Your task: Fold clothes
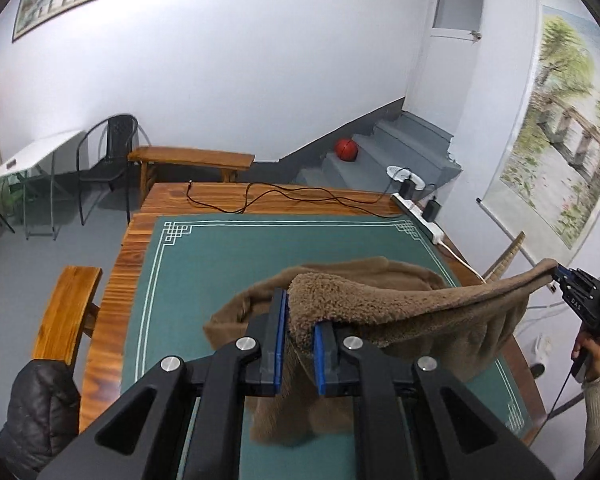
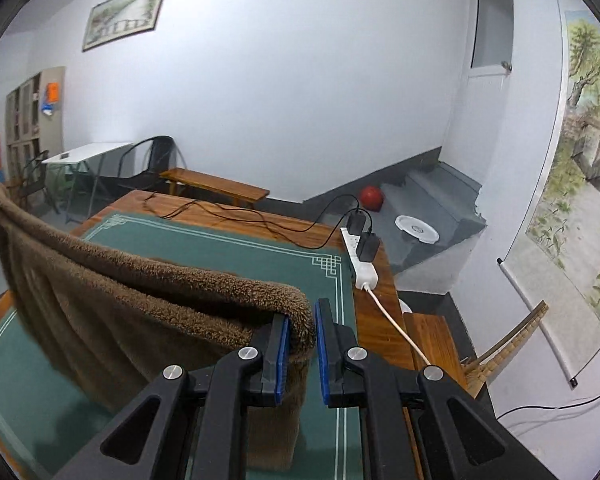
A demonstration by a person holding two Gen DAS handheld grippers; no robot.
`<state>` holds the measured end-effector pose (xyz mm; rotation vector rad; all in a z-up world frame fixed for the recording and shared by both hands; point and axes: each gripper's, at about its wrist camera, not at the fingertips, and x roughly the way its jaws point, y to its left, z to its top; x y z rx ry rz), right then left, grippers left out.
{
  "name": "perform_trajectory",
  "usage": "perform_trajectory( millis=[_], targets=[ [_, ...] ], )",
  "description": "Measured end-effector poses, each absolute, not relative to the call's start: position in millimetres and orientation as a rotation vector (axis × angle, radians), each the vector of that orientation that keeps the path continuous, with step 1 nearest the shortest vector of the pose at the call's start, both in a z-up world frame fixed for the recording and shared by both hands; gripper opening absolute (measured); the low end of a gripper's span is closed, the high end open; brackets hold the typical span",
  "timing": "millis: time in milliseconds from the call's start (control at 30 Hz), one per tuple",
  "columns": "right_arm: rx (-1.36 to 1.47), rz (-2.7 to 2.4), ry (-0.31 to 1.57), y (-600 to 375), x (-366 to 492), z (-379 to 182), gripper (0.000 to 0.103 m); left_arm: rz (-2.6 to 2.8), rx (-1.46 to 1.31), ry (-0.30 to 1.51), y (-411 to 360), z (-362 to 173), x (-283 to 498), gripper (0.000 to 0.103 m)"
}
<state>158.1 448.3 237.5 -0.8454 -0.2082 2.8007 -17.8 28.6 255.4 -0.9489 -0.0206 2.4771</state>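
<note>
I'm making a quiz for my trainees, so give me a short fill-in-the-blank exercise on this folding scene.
1. The brown fleece garment is held up between ____ grippers.
2. It hangs over a ____ mat with a white border.
3. The mat lies on a ____ table.
4. On the grey steps sits a red ____.

Missing words: two; green; wooden; ball

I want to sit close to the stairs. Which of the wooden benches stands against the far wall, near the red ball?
The far bench, beyond the table, beside the black chair. The other bench runs along the table's left side, away from the ball.
</note>
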Motion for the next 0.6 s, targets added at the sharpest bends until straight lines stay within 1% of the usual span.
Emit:
perform_trajectory(
  millis=[67, 300, 500, 533, 600],
  targets=[
    [-0.863, 2.779, -0.197, 452.5, 127.4, 233.0, 0.013, 2.473, -0.980, -0.035, 34.8, 245.2, -48.1, 0.015],
    [-0.951, 2.703, -0.113, 468.0, 39.2, 205.5, 0.013, 2.451, -1.078, 0.004, 62.8, 205.3, -132.2, 0.015],
    [-1.073, 2.624, -0.062, 482.1, -19.5, 161.4, 0.013, 2.424, -1.193, 0.004, 82.7, 155.1, -185.9, 0.016],
    [-1.095, 2.608, -0.059, 483.3, -27.7, 152.8, 0.013, 2.423, -1.212, 0.007, 85.5, 146.9, -191.7, 0.017],
    [-1.131, 2.581, -0.052, 485.4, -40.0, 137.9, 0.013, 2.420, -1.252, 0.011, 90.8, 130.2, -203.4, 0.023]
  ],
)
